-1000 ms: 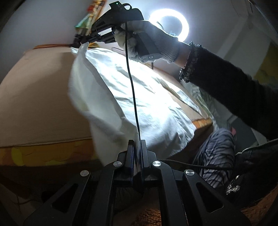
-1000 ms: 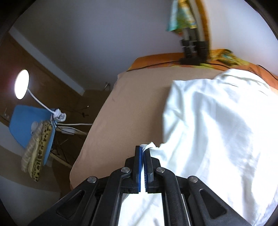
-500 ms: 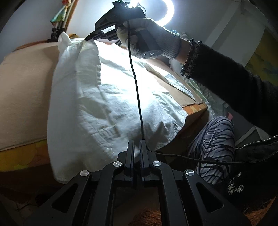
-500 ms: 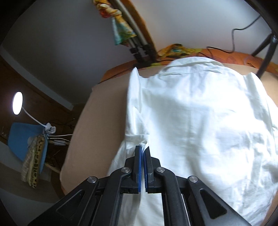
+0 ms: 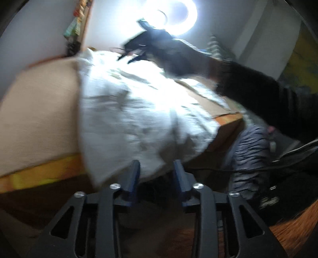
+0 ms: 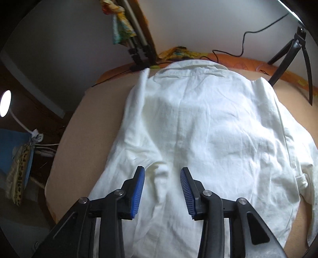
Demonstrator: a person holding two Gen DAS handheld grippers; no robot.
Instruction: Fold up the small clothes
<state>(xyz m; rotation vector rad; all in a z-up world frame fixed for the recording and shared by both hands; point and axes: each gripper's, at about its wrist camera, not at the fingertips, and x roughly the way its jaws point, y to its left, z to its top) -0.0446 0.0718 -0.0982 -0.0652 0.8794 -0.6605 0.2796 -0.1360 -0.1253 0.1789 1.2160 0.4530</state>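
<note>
White shirt (image 6: 208, 127) lies spread on the tan bed cover (image 6: 87, 127), collar at the far end by the wall, hem toward the near edge. In the left wrist view the hem hangs over the near edge of the bed (image 5: 43, 174) — that view is heavily motion-blurred, so fine detail is lost.

R gripper (image 6: 162, 184): jaws apart and opening, blue pads spread either side of a small raised fold of the shirt. Fabric sits between the pads but neither pad presses on it, so no grip. Gripper points down at the shirt's lower left part, just above the cloth. Folded-over left edge of the shirt runs up from there toward the collar.

L gripper (image 5: 157, 176): jaws also opening, fingers spread w/ a clear gap. Shirt hem hangs just beyond the fingertips; some white cloth shows in the gap, but can't tell whether it's between the pads or only behind them. No pinch visible.

In the left wrist view the R gripper (image 5: 133, 55) shows as a dark blur over the far part of the shirt near the collar side, held by a gloved hand (image 5: 178, 59) w/ a dark sleeve (image 5: 268, 99). Ring light (image 5: 178, 15) glares behind it and washes out the shirt's middle.

Bkgd, right wrist view: tripod legs (image 6: 298, 49) at the far right, lamp (image 6: 5, 103) at left — both well apart from the shirt.
</note>
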